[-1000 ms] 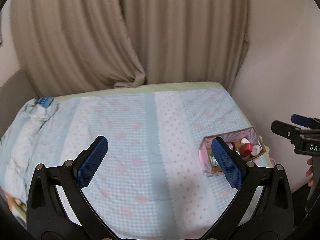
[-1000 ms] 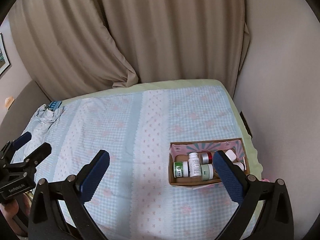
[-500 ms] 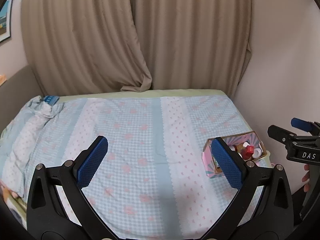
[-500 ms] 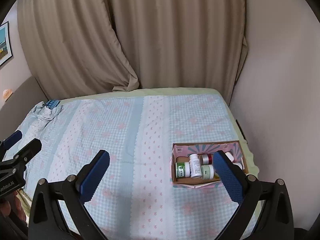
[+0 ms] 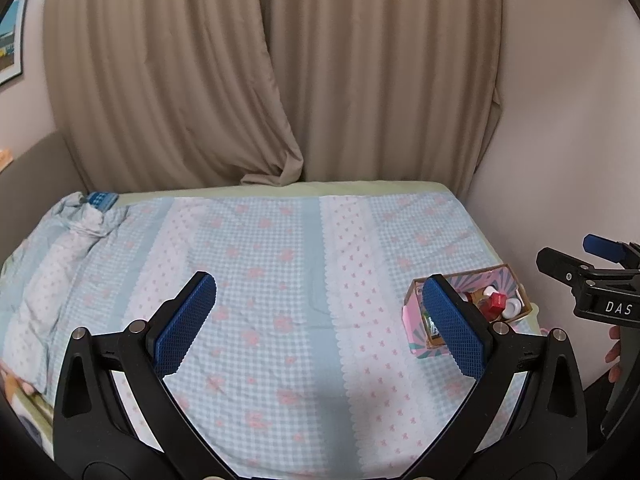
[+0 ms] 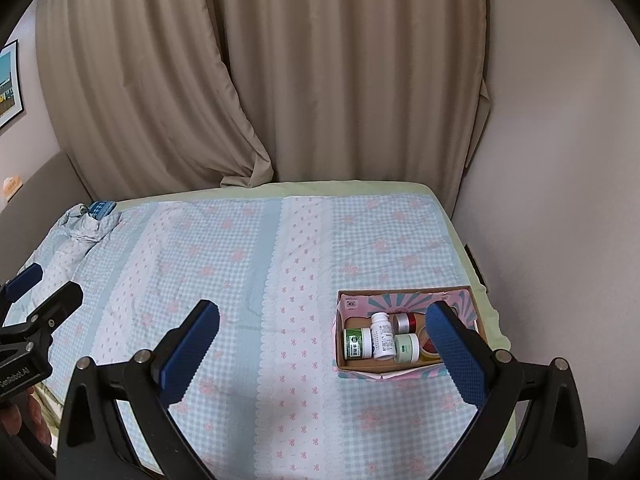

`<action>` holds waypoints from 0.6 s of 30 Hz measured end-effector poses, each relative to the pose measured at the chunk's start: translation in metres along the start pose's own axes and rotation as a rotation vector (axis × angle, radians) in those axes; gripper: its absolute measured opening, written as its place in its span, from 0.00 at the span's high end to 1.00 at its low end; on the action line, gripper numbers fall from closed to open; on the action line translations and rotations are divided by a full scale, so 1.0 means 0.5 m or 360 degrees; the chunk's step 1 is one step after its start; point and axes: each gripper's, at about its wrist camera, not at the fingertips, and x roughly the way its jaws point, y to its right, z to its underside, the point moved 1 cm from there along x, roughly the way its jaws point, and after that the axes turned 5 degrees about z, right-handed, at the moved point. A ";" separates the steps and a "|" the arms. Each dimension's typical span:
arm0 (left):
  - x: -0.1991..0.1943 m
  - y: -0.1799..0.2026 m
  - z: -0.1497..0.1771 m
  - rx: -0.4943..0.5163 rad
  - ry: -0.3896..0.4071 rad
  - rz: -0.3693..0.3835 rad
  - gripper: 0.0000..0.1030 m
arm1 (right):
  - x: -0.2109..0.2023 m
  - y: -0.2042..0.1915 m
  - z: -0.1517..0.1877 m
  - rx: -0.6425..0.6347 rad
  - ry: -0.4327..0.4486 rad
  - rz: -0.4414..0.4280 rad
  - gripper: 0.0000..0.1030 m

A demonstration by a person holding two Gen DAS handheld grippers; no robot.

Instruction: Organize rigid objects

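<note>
Beige curtains (image 6: 304,80) hang behind a bed covered with a blue-and-white checked sheet (image 6: 248,264) printed with pink flowers, filling the middle of both views. Toward the lower right of the right wrist view, a shallow cardboard box (image 6: 404,369) with a pink and teal patterned lining sits on the sheet near the bed's right edge, close to the pale wall (image 6: 560,160). Inside it lie a green-labelled jar (image 6: 357,343), a white pill bottle (image 6: 382,336), a red-banded jar (image 6: 405,323) and a pale green jar (image 6: 407,348), packed side by side and touching. The right gripper (image 6: 322,348) hovers above the sheet with its blue-padded fingers (image 6: 188,352) spread wide and nothing between them; its right-hand finger overlaps the box's right end in the picture. In the left wrist view, the left gripper (image 5: 320,324) is likewise spread wide and empty, with the same box (image 5: 416,336) seen at the right of the frame, partly behind one pad. A crumpled fold of bedding (image 5: 80,224) lies at the upper left of the bed, and a framed picture (image 5: 12,36) hangs at the far left edge.
</note>
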 end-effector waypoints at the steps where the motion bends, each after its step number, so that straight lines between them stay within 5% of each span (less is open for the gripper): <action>1: -0.001 0.001 -0.001 0.0003 0.0000 0.0001 0.00 | 0.000 0.000 0.000 -0.0002 0.0000 0.0000 0.00; 18: -0.002 0.000 -0.009 -0.0003 0.0017 -0.0004 0.00 | 0.005 0.000 -0.008 0.0000 0.0017 0.0005 0.00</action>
